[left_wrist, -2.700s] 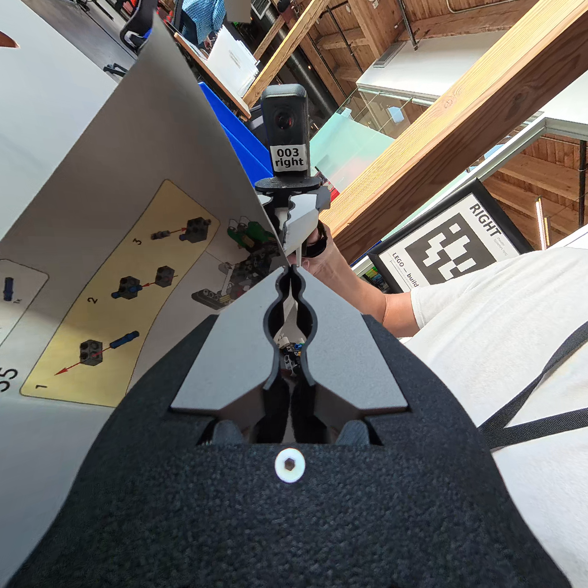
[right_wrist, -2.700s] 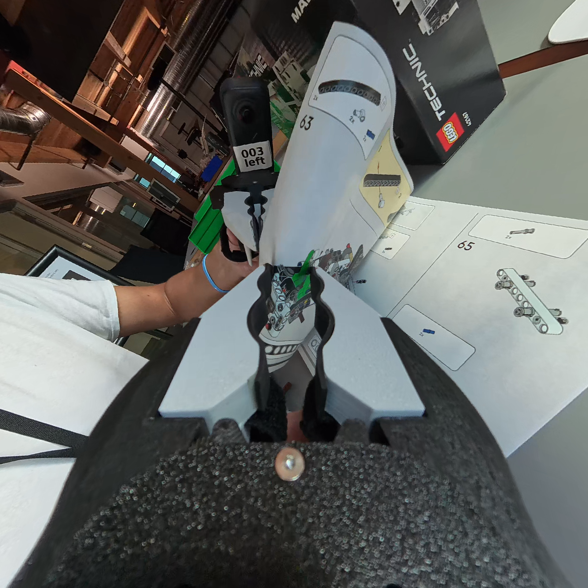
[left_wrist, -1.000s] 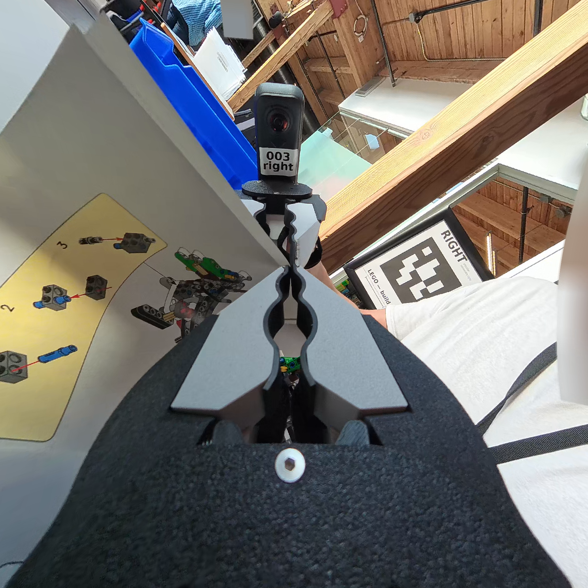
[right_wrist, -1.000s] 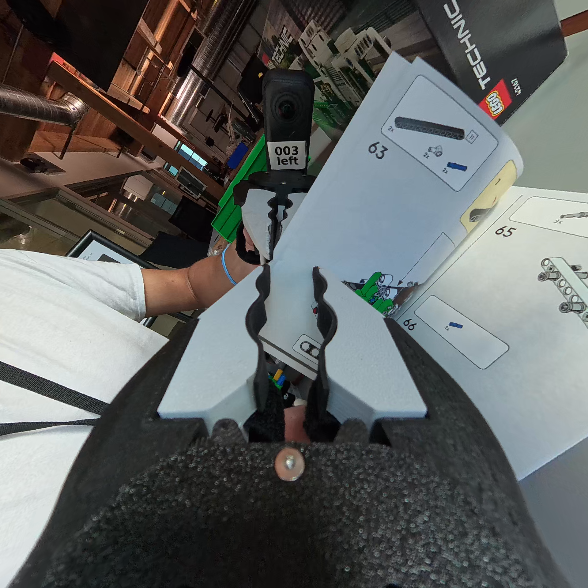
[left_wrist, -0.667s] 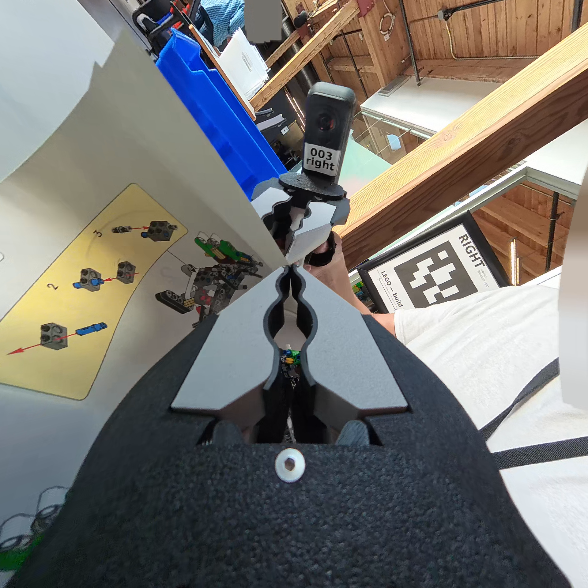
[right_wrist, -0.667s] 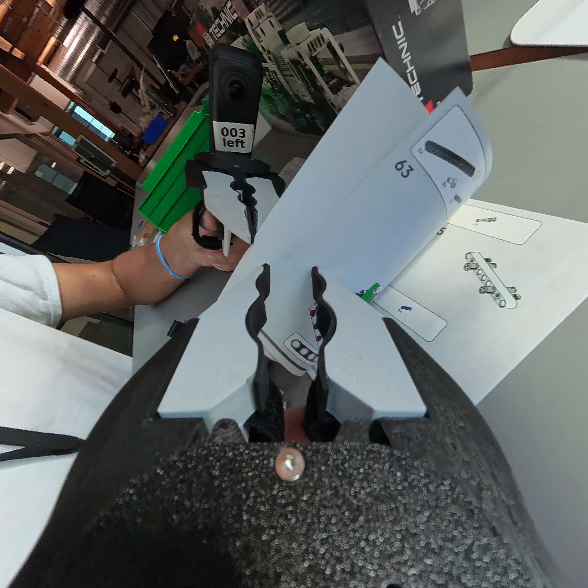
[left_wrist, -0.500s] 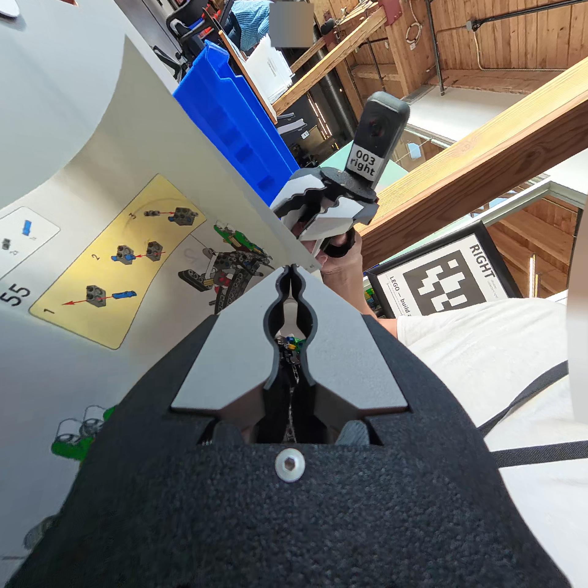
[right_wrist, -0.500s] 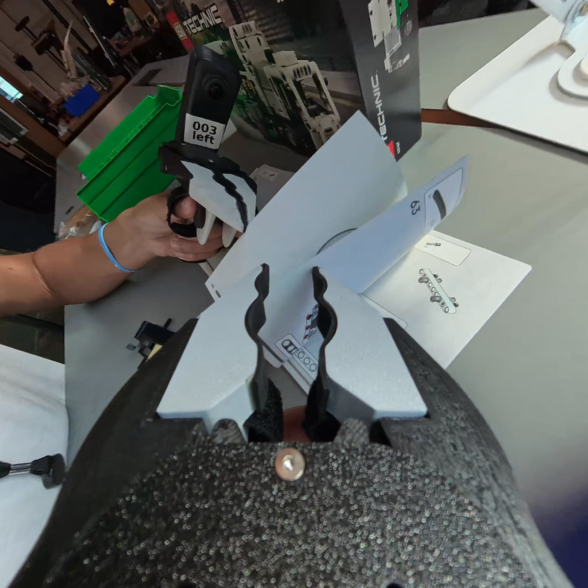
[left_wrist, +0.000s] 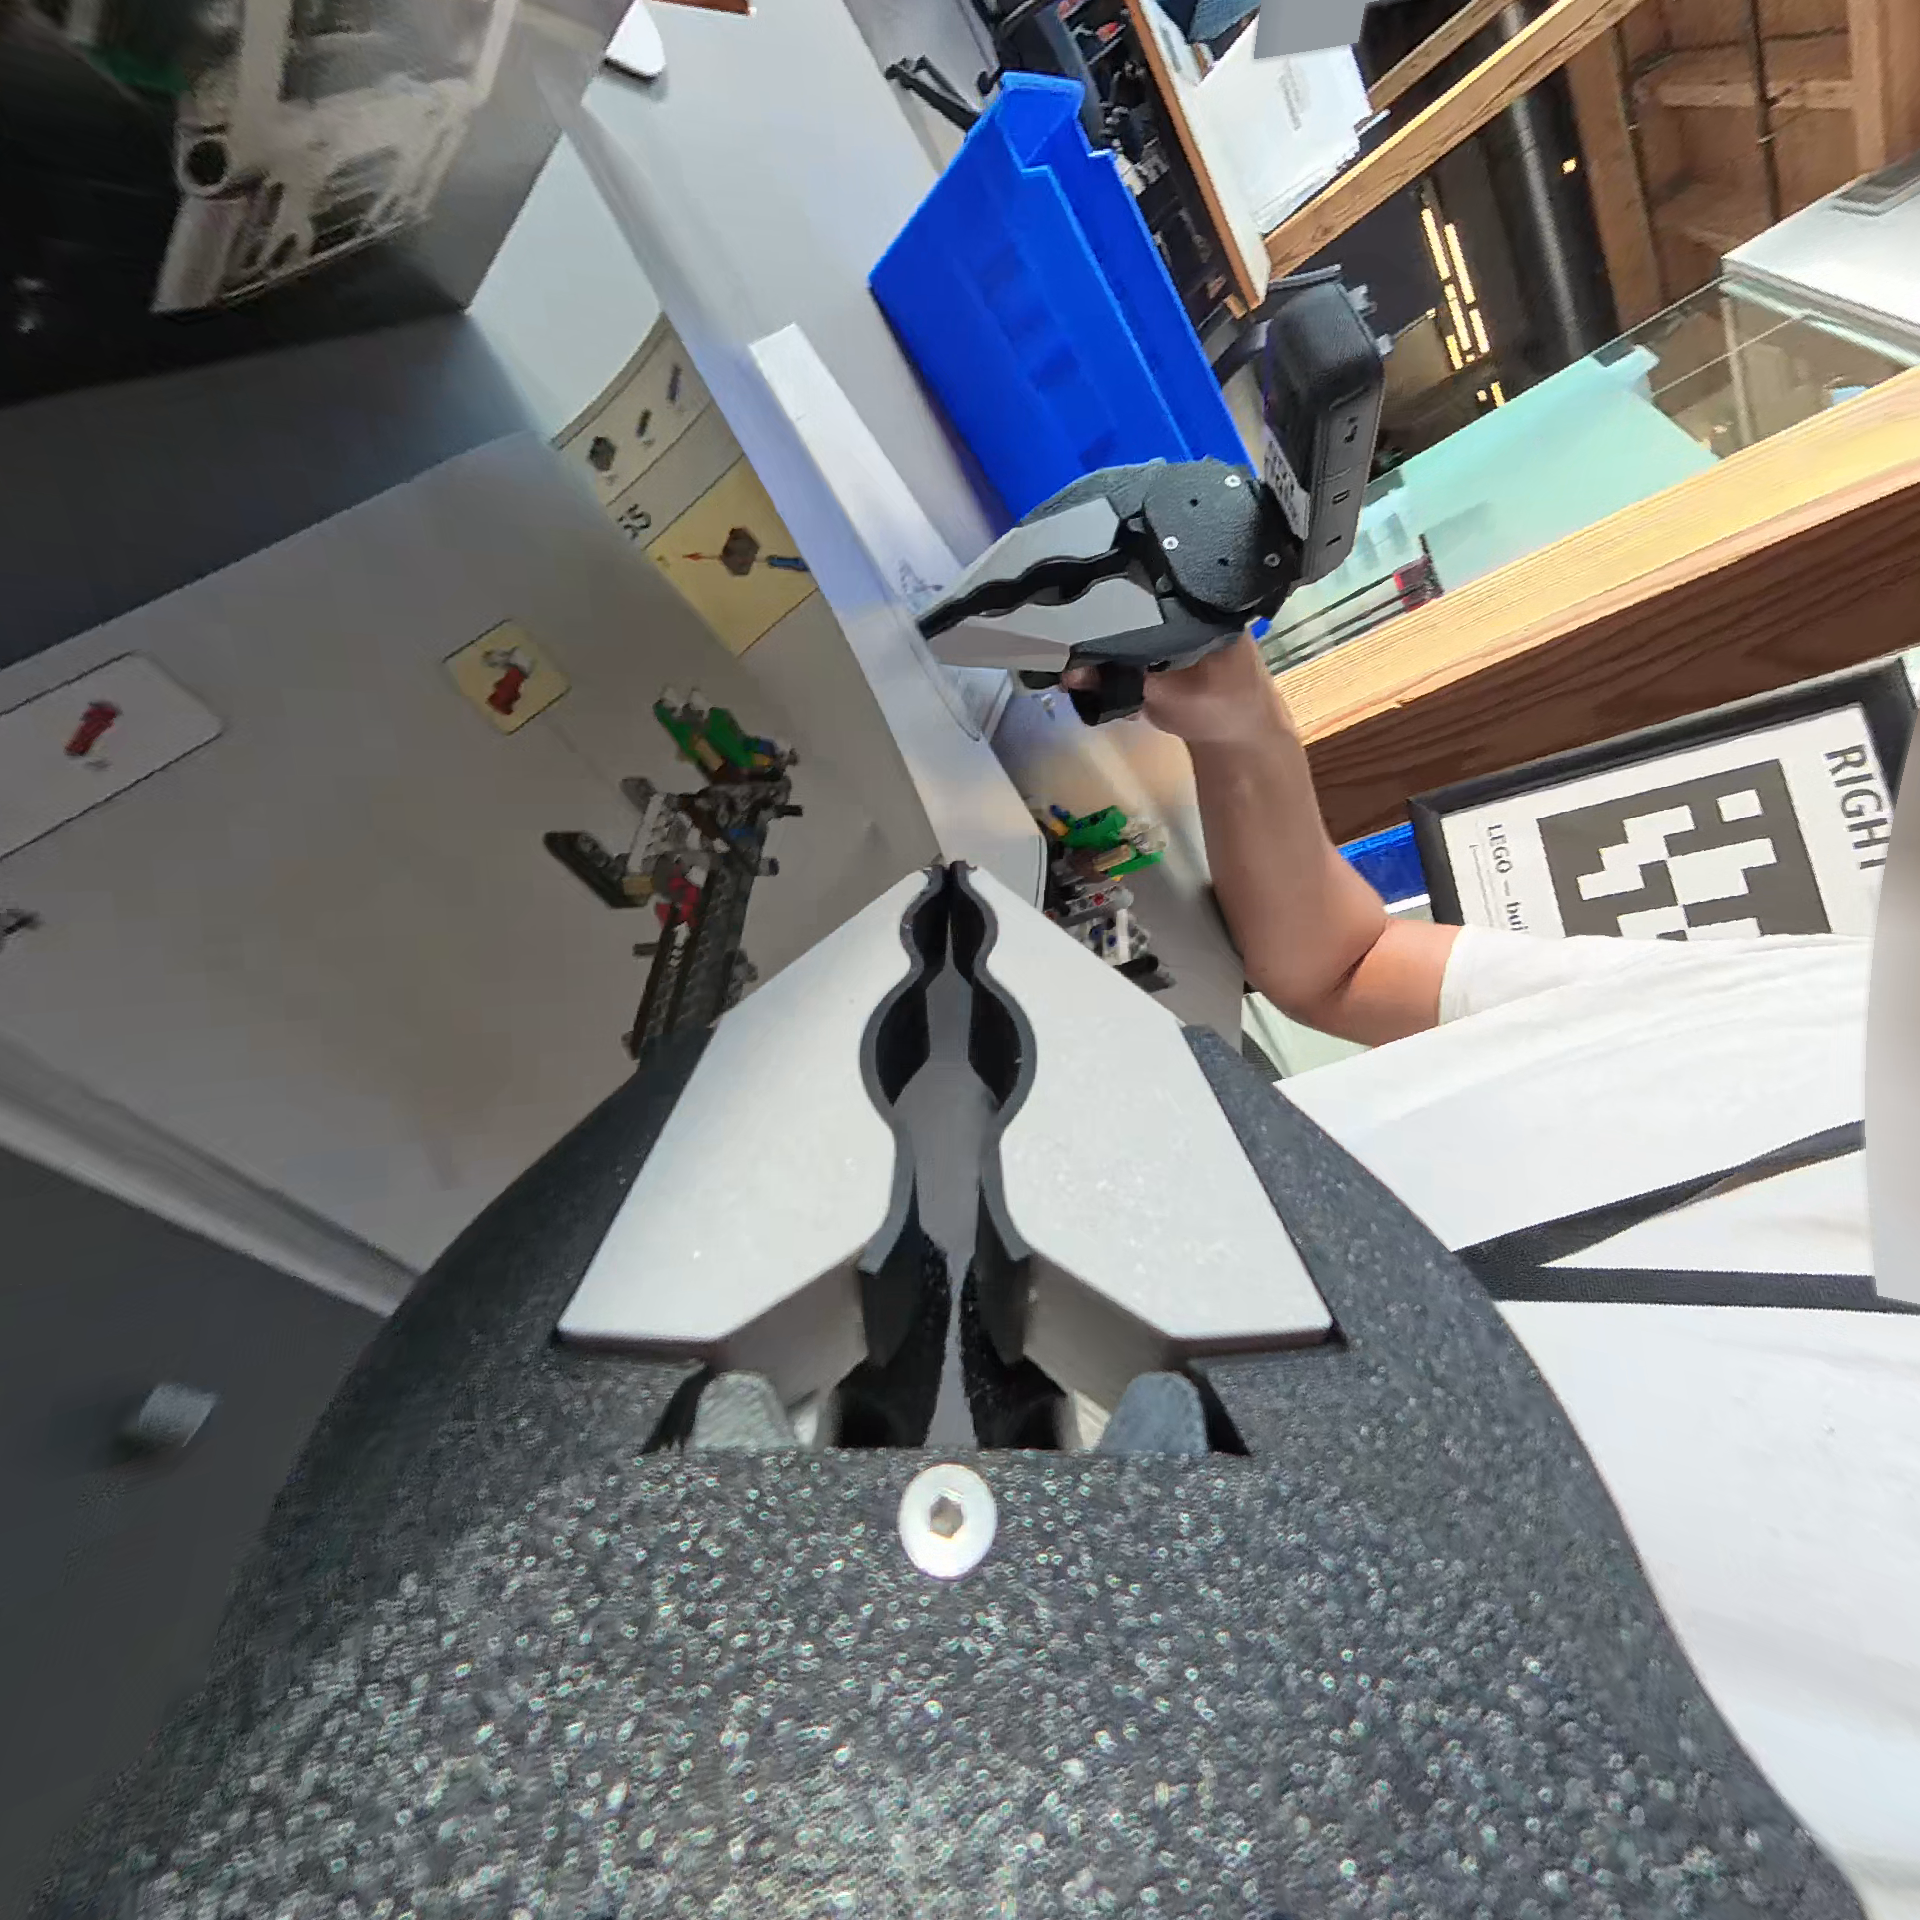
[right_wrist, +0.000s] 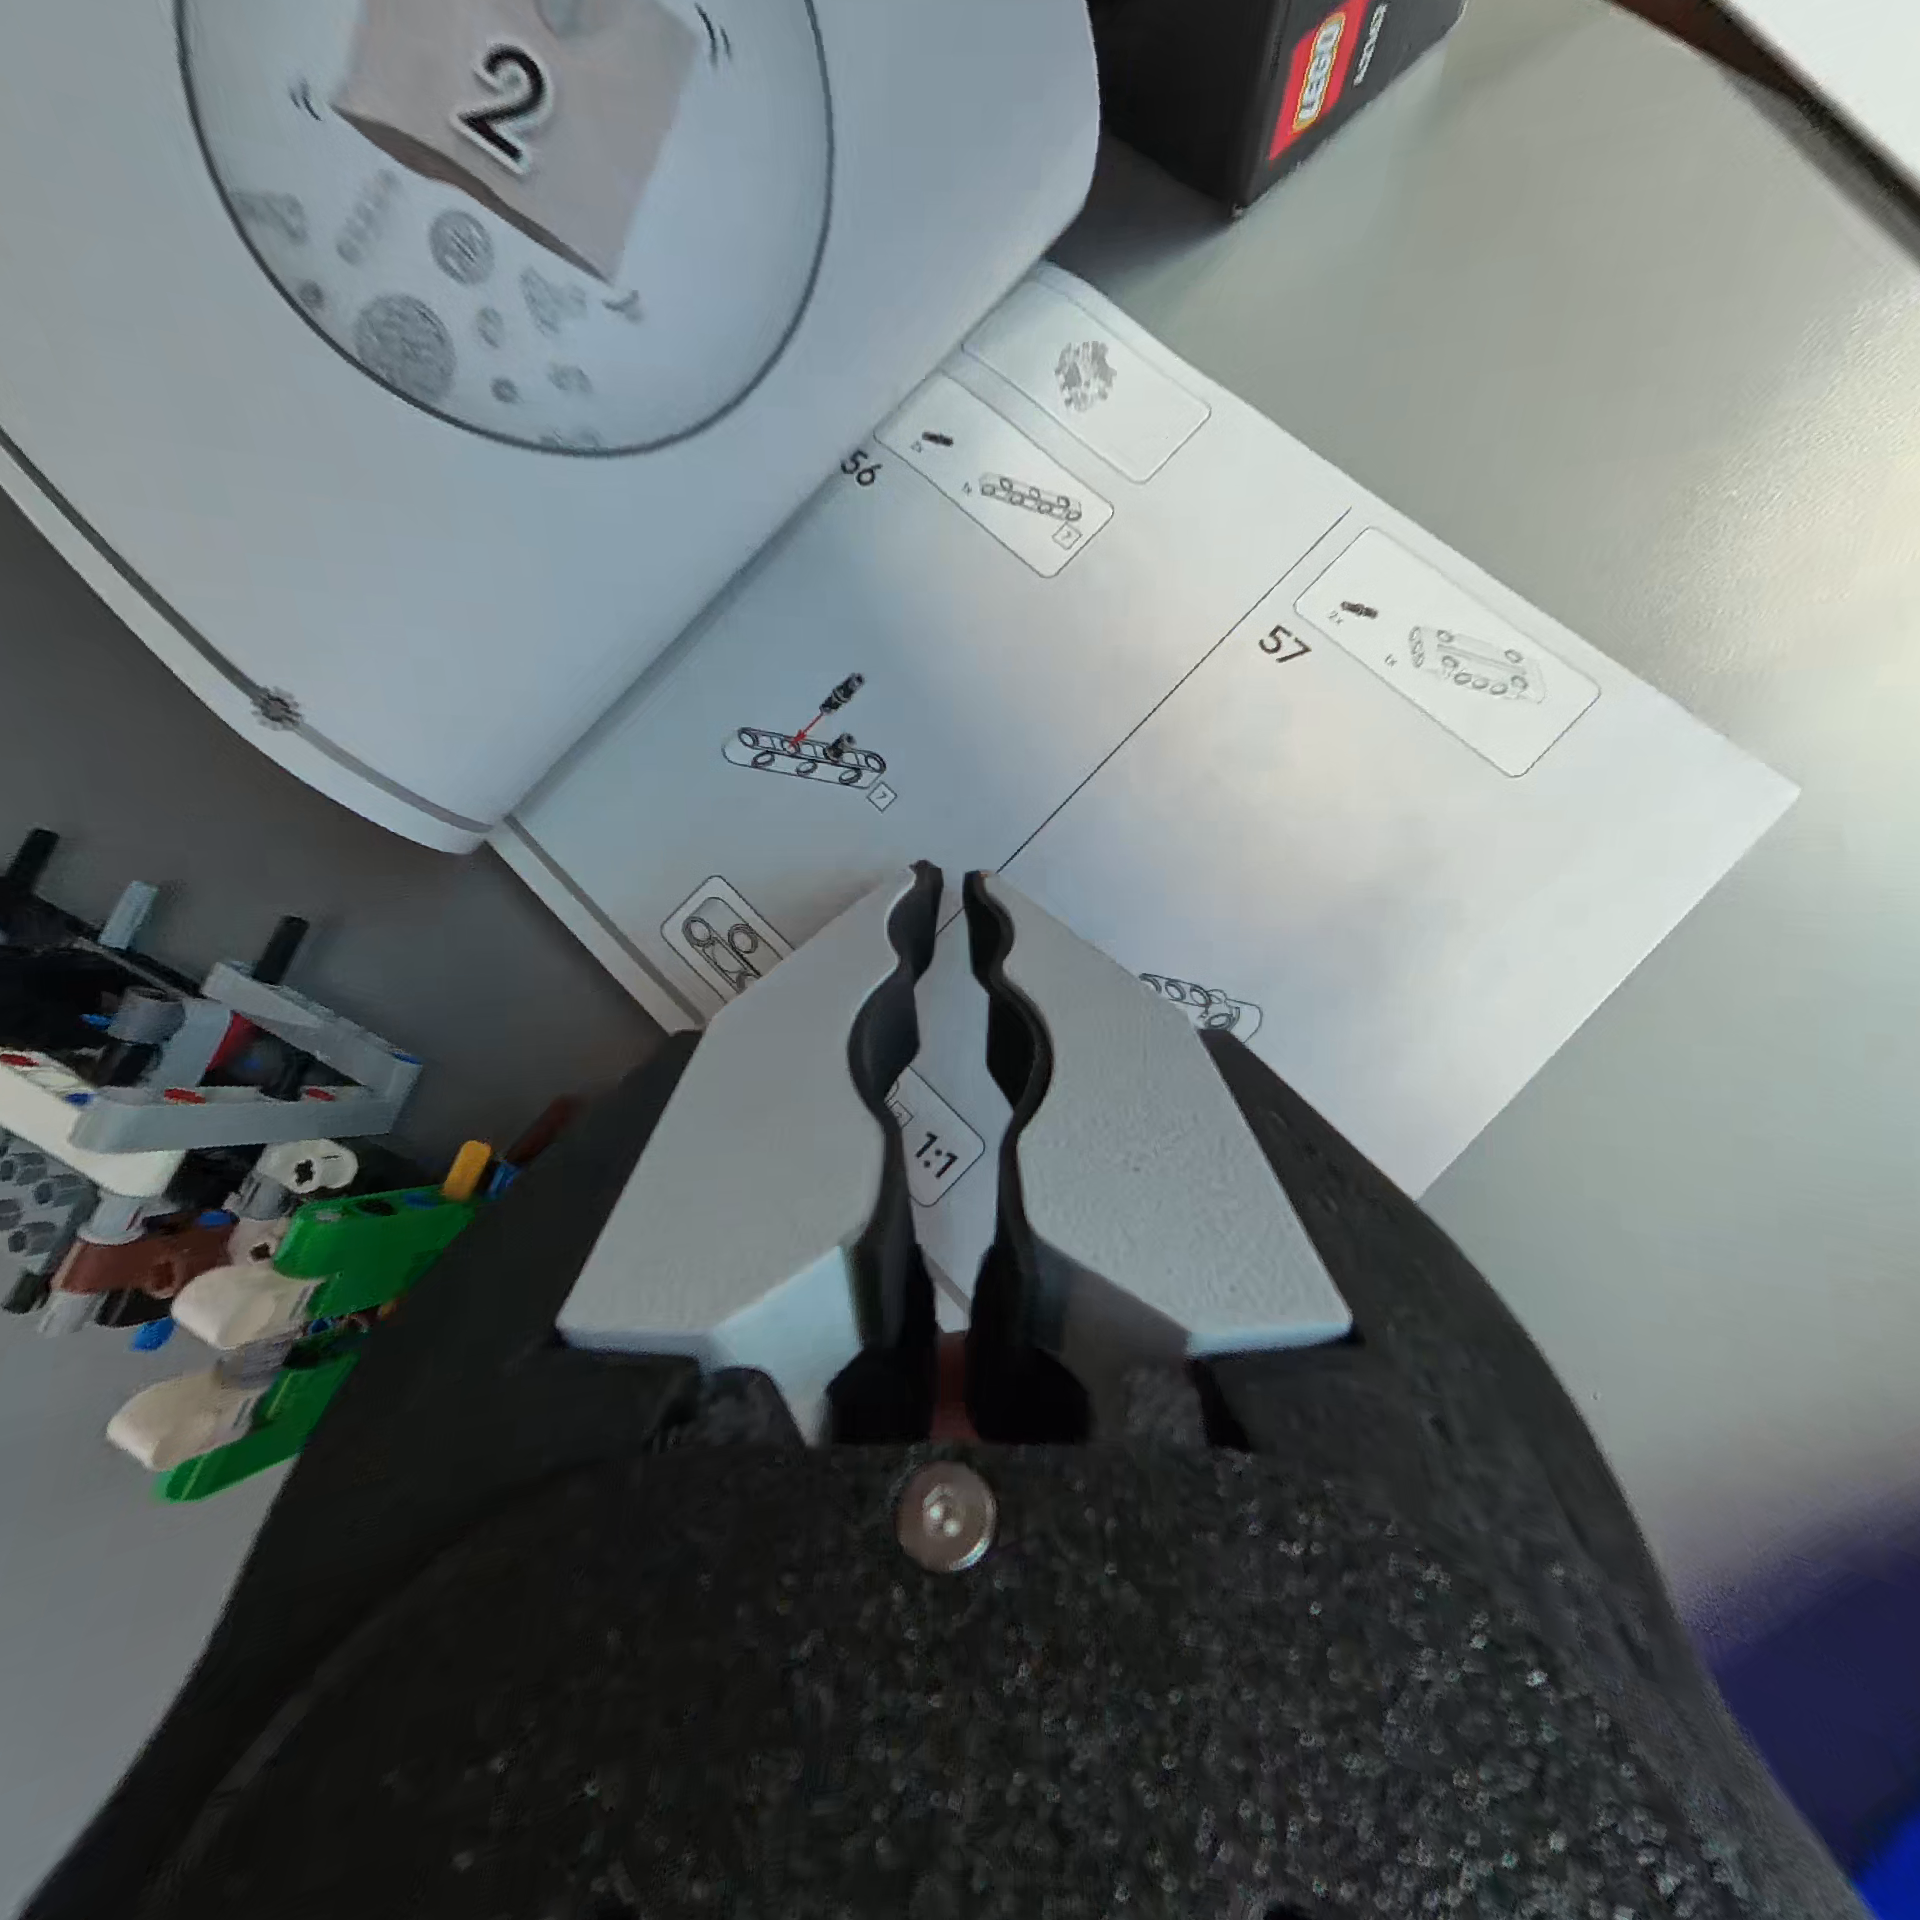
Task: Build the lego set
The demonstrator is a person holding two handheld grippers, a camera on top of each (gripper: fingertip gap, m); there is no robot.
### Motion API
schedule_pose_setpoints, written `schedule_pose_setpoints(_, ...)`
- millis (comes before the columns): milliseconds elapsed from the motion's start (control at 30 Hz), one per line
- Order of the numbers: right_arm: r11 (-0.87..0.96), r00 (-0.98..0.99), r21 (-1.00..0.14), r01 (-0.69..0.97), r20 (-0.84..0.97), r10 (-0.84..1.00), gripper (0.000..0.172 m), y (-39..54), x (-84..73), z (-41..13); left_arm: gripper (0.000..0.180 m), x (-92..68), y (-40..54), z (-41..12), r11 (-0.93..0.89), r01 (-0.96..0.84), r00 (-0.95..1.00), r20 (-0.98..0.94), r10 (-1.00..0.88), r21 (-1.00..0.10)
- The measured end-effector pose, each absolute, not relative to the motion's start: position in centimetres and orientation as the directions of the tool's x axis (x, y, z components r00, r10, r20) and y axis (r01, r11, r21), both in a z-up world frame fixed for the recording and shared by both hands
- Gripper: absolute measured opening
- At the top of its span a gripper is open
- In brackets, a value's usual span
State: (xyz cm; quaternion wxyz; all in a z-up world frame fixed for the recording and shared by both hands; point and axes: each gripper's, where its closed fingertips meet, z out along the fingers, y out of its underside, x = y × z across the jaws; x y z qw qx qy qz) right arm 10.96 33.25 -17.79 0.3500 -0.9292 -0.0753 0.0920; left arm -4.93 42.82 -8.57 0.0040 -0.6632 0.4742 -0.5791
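Here the left gripper (left_wrist: 951,871) clamps a lifted page (left_wrist: 961,769) of the white paper instruction booklet (right_wrist: 1351,831) lying open on the grey table (right_wrist: 1558,312). The right gripper (right_wrist: 951,878) hovers above it, jaws slightly apart. We judge the pages light, limp and tearable, best pinched at a free corner.

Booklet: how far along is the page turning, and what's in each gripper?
Done: the booklet lies open on the table, its right page flat.
In hand: a raised leaf curls up, its edge running to the left gripper's closed tips. The right gripper holds nothing.
Left: that leaf is not laid flat.
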Motion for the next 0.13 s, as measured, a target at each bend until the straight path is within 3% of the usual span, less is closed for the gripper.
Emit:
schedule_pose_setpoints(33, -0.761, 0.974, -0.642, 0.091, -0.101, 0.201, 0.000, 33.2, 11.0, -18.5, 0.000, -5.6, 43.3, -9.1, -0.542, -0.637, -0.094, 0.754, -0.650, -0.547)
schedule_pose_setpoints(133, -0.766, 0.981, -0.636, 0.094, -0.072, 0.180, 0.000, 33.1, 11.1, -18.5, 0.000, -7.4, 44.5, -11.3, -0.540, -0.670, -0.013, 0.735, -0.678, -0.510)
